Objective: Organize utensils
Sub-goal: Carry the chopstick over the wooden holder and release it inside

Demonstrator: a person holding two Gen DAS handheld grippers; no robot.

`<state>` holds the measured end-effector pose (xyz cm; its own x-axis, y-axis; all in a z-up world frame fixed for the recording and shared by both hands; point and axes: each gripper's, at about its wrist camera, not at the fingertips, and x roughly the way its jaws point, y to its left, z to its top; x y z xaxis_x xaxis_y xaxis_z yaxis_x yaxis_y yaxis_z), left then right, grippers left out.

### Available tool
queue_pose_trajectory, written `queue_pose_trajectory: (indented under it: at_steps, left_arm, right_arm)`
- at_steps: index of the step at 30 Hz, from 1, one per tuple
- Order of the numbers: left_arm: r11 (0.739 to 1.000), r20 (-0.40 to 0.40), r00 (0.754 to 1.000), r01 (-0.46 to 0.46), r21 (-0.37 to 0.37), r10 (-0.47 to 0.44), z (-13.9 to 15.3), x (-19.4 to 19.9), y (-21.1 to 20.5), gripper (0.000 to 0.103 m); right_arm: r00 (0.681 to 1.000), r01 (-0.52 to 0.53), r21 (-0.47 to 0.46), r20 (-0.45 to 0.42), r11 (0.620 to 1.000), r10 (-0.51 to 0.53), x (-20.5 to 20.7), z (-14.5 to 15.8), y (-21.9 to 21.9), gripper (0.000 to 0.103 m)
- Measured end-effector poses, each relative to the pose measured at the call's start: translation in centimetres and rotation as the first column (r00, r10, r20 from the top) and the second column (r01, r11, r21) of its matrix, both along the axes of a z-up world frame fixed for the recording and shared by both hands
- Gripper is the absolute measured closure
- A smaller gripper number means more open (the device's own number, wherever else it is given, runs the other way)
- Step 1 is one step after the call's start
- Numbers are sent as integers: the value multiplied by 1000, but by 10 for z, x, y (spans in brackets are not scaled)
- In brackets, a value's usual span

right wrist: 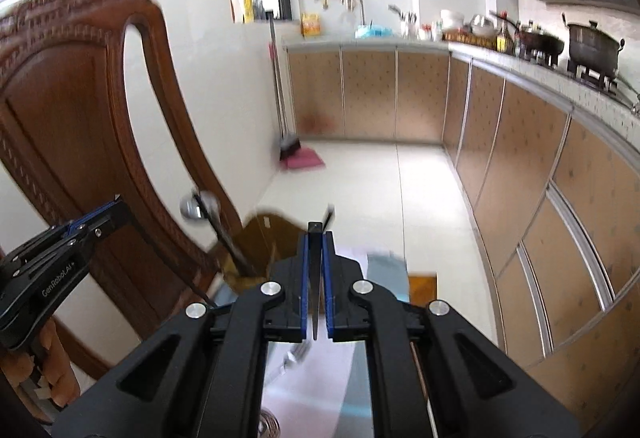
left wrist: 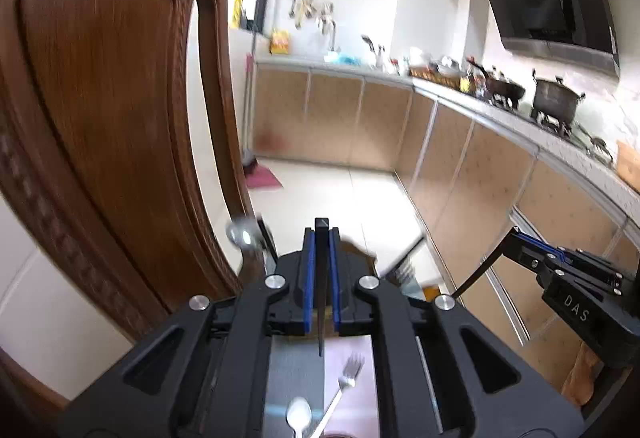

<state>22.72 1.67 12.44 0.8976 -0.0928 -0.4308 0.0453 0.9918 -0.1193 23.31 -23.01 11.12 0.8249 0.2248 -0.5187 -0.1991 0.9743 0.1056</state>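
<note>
Utensils split between grip and table: fork (left wrist: 348,374) and spoon (left wrist: 298,416) lying side by side, apart, on the tabletop (left wrist: 288,370) just under the left gripper (left wrist: 322,238); ladle (right wrist: 198,206) standing tilted, handle down in an amber holder (right wrist: 260,234) beside the wooden chair (left wrist: 100,98). Left gripper closed down to a sliver, blue pads pinching a thin dark chopstick (left wrist: 321,318) held lengthwise along the fingers. Right gripper (right wrist: 316,238) closed just as narrowly on a second chopstick (right wrist: 315,318), tip poking out past the fingertips. Both raised above the table and well apart from each other. Likely step in hand: carrying the pair toward the holder. Main risks, judged from the narrow pinch on smooth, slender sticks: pivoting or slipping out during a quick swing; a projecting tip catching the holder rim or the ladle handle and tipping the holder; a dropped stick rolling off the table edge to the floor.
</note>
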Motion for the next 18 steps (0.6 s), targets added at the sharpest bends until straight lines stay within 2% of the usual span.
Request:
queue_pose_trajectory:
  at_steps: [4, 10, 18]
  left_arm:
    - [1000, 66, 998, -13, 0, 13, 25, 10, -3, 96]
    - [1000, 134, 991, -18, 10, 16, 28, 34, -7, 96]
    - [999, 78, 996, -50, -17, 51, -1, 72, 1, 96]
  right_arm:
    - [999, -17, 97, 51, 995, 12, 14, 18, -2, 96]
    - [995, 4, 88, 96, 996, -13, 38, 25, 11, 96]
    - [994, 26, 78, 108, 997, -34, 71, 5, 26, 96]
